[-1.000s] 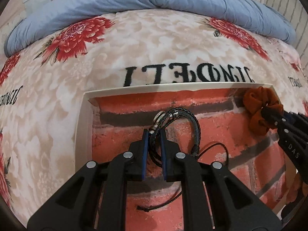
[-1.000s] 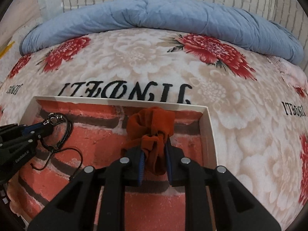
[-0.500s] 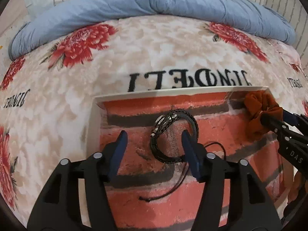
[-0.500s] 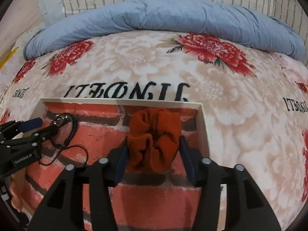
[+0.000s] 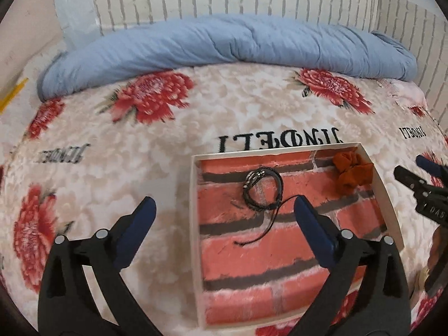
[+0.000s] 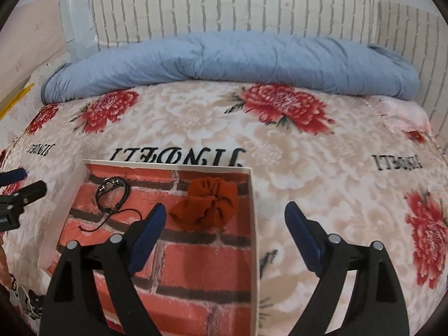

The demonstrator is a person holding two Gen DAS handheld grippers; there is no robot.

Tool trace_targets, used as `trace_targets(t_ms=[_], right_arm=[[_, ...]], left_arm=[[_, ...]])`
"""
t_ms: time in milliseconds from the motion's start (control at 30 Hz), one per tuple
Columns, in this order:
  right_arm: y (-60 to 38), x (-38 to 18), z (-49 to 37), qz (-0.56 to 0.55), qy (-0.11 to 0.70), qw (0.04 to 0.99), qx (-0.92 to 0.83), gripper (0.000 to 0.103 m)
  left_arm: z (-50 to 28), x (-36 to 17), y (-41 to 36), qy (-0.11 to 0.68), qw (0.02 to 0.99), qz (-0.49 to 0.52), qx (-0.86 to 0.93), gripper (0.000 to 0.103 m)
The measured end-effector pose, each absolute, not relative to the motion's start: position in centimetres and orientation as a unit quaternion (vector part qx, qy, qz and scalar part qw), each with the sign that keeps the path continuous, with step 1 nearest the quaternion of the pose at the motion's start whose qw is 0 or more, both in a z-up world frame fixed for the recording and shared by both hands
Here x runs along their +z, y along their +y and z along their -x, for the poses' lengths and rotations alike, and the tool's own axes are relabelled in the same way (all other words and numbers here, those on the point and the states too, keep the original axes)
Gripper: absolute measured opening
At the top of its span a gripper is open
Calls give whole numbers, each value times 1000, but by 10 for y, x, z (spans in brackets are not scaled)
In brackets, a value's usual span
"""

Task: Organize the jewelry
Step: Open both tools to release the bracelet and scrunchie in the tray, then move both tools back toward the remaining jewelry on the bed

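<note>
The bed (image 5: 173, 151), covered by a floral blanket (image 6: 322, 173) with a blue quilt (image 5: 224, 44) along its far side, carried a shallow tray (image 5: 193, 196) lined with a red brick print. Both task items lay inside the tray at its far end: the black braided bracelet (image 5: 264, 190) toward the far left, with its thin cord (image 5: 260, 235) trailing toward the near side, and the rust-orange scrunchie (image 6: 207, 204) against the far right corner.

Risks were judged as follows. The blanket was soft, so any downward push on the tray rim could tilt the tray and slide both items. The loose cord could be snagged by a finger passing low over the tray, which would drag the bracelet out of position. The scrunchie lay close to the right wall and could be pushed over it by a sideways approach.

The left tongs (image 5: 224, 212) were held above the tray with the jaws spread wide and nothing between them; the left finger was seen over the blanket outside the tray's left wall, the right finger over the lining just beside the cord. The right tongs (image 6: 224, 218) were likewise spread wide and empty, straddling the tray's right wall, with the left finger over the lining near the scrunchie and the right finger over the blanket. Neither tongs touched an item.
</note>
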State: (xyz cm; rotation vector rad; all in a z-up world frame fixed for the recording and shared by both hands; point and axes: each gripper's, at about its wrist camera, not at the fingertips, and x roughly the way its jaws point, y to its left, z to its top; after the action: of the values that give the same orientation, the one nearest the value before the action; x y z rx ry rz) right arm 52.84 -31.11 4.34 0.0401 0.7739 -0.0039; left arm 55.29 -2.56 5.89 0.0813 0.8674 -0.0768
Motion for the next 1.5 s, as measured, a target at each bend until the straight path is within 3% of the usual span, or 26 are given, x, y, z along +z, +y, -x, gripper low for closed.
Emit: trace_targets(t_ms=[467,1500], right_arm=[[-305,70,-429,-4,339,941,-19,89],[-277,38,-260,-20,312,949,-30,89]], left_arm=[[-450,99,-1,377,924,-54,-28,98],[-281,60,68,378,925,-33,0,98]])
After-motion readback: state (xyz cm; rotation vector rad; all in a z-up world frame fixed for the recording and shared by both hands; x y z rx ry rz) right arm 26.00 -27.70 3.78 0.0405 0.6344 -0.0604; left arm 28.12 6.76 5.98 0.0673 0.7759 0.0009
